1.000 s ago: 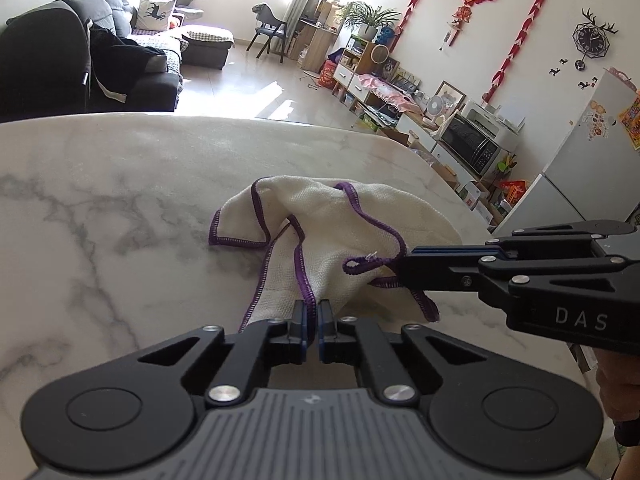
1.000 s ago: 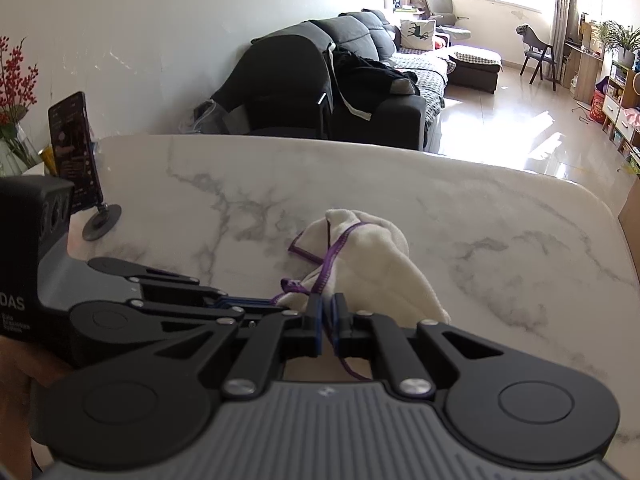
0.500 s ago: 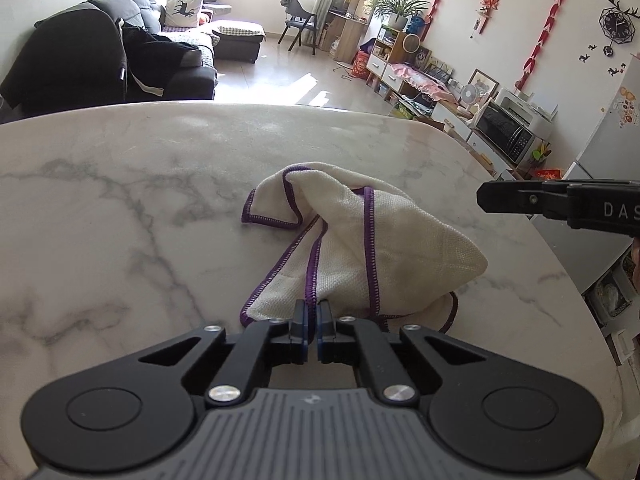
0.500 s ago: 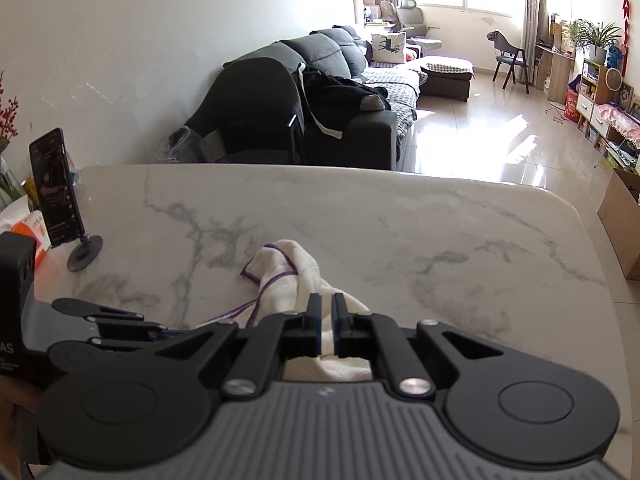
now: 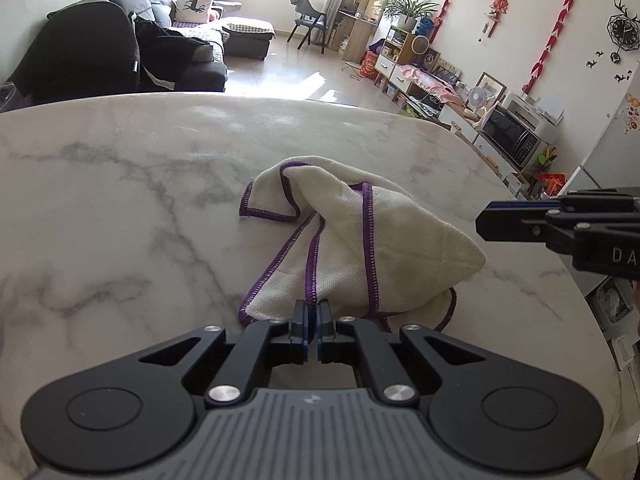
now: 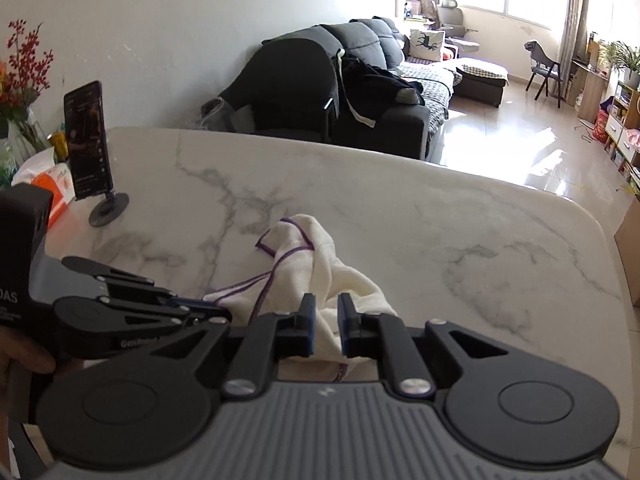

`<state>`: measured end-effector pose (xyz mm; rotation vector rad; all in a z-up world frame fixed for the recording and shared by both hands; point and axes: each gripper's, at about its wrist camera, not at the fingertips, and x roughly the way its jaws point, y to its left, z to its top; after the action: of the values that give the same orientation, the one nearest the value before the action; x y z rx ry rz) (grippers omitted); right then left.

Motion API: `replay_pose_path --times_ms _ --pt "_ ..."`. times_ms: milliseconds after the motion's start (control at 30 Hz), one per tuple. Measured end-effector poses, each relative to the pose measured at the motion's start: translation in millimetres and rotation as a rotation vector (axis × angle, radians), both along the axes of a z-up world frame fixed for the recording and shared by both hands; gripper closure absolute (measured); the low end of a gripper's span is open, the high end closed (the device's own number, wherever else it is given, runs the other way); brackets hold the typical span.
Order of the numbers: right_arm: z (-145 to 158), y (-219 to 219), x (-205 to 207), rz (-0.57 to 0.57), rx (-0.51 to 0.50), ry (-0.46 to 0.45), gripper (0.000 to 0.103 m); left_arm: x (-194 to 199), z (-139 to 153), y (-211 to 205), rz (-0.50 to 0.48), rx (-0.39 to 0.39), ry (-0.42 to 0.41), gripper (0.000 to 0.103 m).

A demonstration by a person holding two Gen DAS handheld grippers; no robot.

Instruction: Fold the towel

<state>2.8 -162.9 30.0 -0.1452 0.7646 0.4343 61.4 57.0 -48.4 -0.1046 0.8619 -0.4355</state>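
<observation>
A cream towel (image 5: 352, 248) with purple edging lies crumpled on the white marble table (image 5: 120, 200); it also shows in the right wrist view (image 6: 320, 272). My left gripper (image 5: 313, 320) is shut on the towel's near purple edge. My right gripper (image 6: 325, 320) is part open above the towel's near side, fingers apart with cloth seen between them, not clamped. In the left wrist view the right gripper (image 5: 486, 222) hangs to the right of the towel, off the cloth. The left gripper (image 6: 216, 312) shows at the towel's left in the right wrist view.
A phone on a round stand (image 6: 90, 148) is at the table's far left, with a tissue pack (image 6: 44, 178) and flower vase (image 6: 20, 80) beside it. The table's far edge (image 6: 400, 160) faces a dark sofa (image 6: 340, 88). The right edge (image 5: 560, 248) drops off near cabinets.
My right gripper let go of the towel's purple edge, pulled back to the right and opened its jaws. The towel dropped and settled into a heap. My left gripper stayed shut on the near edge.
</observation>
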Motion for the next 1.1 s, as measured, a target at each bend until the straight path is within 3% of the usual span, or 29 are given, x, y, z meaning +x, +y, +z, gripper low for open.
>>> replay_pose_path --times_ms 433,800,1100 --pt "-29.8 42.2 0.4 0.132 -0.070 0.069 0.070 -3.7 -2.1 3.3 -0.014 -0.026 0.007 0.100" --pt "-41.7 45.2 19.6 0.071 -0.049 0.125 0.058 -5.5 -10.6 9.9 -0.033 -0.067 0.019 0.100" --pt "-46.9 48.8 24.7 0.049 -0.064 0.128 0.059 -3.9 -15.0 15.6 -0.041 -0.101 0.017 0.101"
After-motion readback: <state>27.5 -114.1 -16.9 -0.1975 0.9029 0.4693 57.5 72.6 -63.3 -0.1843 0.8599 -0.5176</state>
